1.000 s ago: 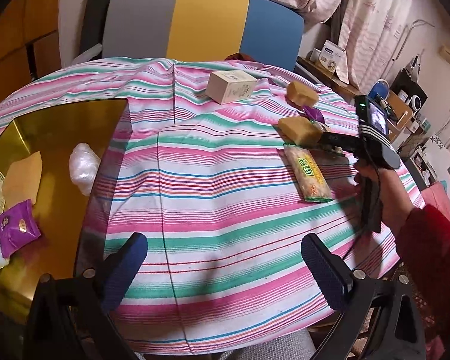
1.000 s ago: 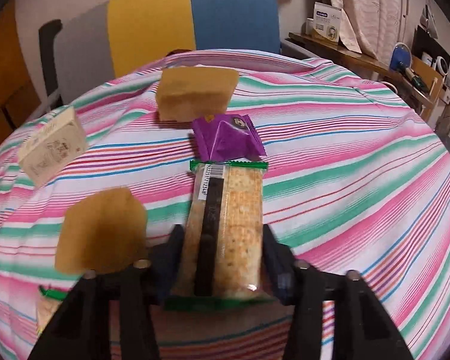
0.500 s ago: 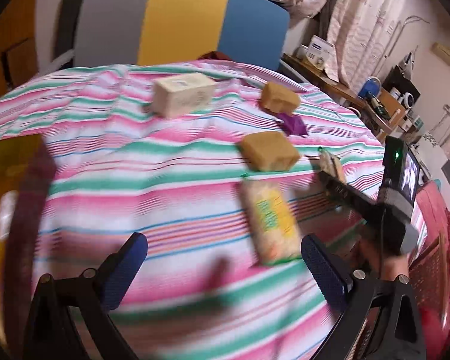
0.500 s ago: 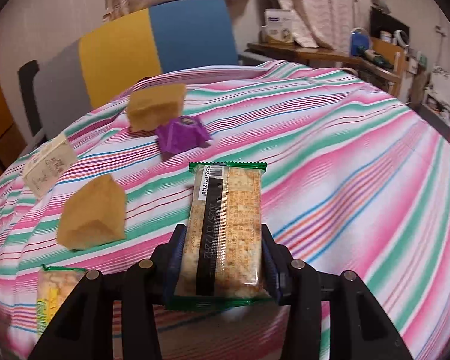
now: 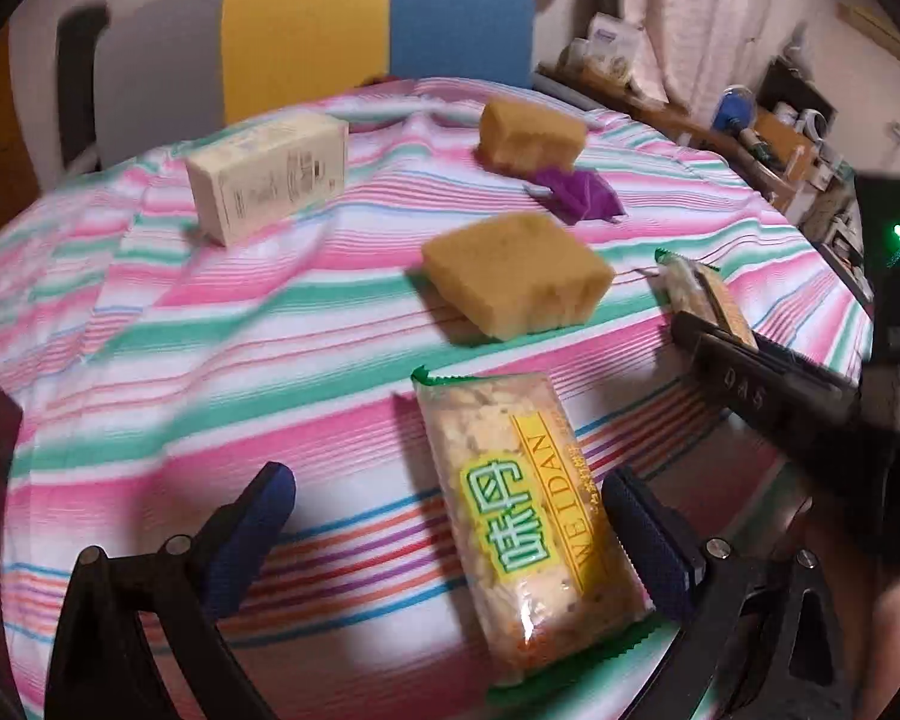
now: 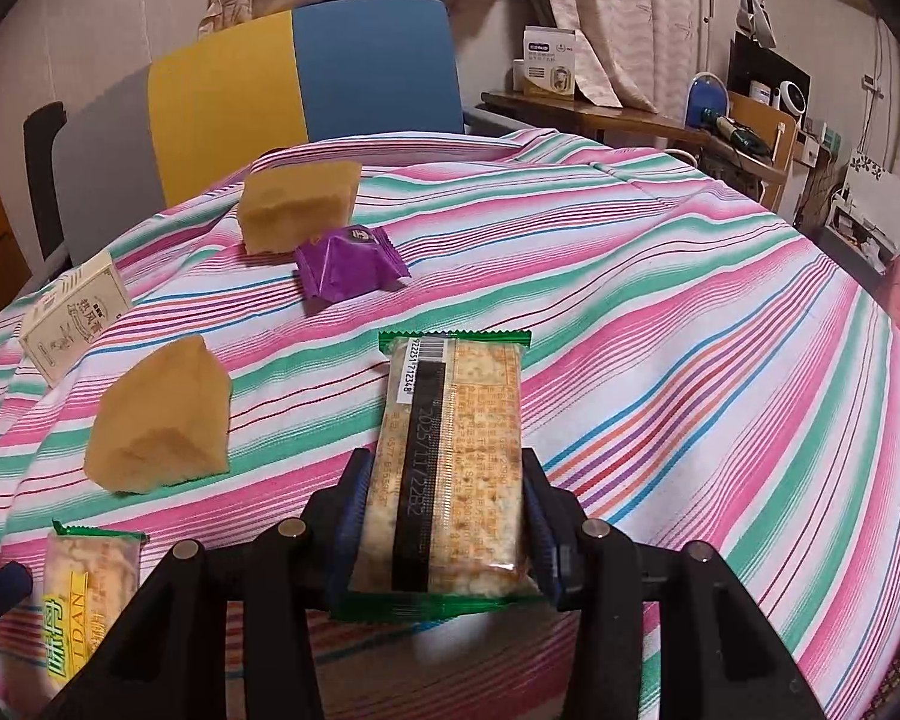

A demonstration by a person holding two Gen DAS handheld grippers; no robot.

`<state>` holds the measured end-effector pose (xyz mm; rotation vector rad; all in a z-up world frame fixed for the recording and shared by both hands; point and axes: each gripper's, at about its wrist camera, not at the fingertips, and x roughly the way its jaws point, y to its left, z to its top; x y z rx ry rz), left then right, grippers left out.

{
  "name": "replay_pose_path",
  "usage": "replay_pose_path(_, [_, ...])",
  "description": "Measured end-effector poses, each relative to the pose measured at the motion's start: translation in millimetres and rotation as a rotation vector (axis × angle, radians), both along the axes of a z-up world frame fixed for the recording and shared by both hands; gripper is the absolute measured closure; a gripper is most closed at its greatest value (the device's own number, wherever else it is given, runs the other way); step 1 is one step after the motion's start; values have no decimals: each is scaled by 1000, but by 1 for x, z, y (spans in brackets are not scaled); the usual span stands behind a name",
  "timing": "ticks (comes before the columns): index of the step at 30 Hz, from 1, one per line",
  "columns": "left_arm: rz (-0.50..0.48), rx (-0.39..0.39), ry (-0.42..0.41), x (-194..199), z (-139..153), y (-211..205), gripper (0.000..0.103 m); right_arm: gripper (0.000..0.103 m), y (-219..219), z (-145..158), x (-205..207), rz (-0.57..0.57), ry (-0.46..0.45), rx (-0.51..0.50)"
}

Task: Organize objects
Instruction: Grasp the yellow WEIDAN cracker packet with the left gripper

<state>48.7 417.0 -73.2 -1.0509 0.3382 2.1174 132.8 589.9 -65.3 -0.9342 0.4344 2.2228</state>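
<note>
My right gripper [image 6: 444,516] is shut on a cracker packet [image 6: 450,462] with its barcode side up, held above the striped tablecloth [image 6: 660,312]. In the left wrist view the same packet [image 5: 699,297] sticks out of the right gripper [image 5: 708,342]. My left gripper [image 5: 450,534] is open, its blue pads either side of a second cracker packet [image 5: 528,522] with a green and yellow label, which lies flat on the cloth. That packet also shows in the right wrist view [image 6: 87,594].
Two yellow sponges [image 5: 516,273] [image 5: 531,135], a purple sachet [image 5: 576,195] and a cream carton [image 5: 270,174] lie farther back on the round table. A yellow, blue and grey chair [image 5: 378,24] stands behind it. A cluttered side table [image 6: 660,120] is at the right.
My left gripper swung right from the gold tray and moved down around the labelled cracker packet. My right gripper lifted its packet off the cloth and drew back.
</note>
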Motion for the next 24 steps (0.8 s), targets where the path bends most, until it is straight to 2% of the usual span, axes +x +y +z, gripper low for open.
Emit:
replay_pose_path(6, [31,57,-20,-7,4,-14,1,56,-1,0,-1,-1,-1,9])
replay_pose_path(8, [36,63,-25,-9,4,-13,8,56,-2,0,-2,-2,-6,14])
replay_pose_path(10, [4,59,-16,-9,5,-7,24,56,-2,0,-3,-2,-12,19])
replay_pose_path(12, [-39,36,5,-5,5,-1,27,56,-3,0,-4,-2,-17,24])
replay_pose_path(17, [-60,15,13,-2,1,3,24,56,-4,1,-3,-4,-15,30])
replay_pose_path(18, [-80,-4,12,0,-1,6,17,56,-4,1,-3,-3,-13,32])
replay_pose_path(19, [-106,-30,21,2,-2,11,5,56,-5,1,-3,-2,-11,34])
replay_pose_path(20, [-139,-75,42,8,-4,16,1,56,-6,2,-3,3,-6,37])
replay_pose_path(21, [-144,-95,72,13,-5,18,0,56,-7,3,-2,10,2,43])
replay_pose_path(23, [-129,-66,67,11,-3,14,8,56,-13,8,0,38,31,63])
replay_pose_path(24, [-113,-49,66,9,-2,10,18,56,-17,11,1,57,48,76])
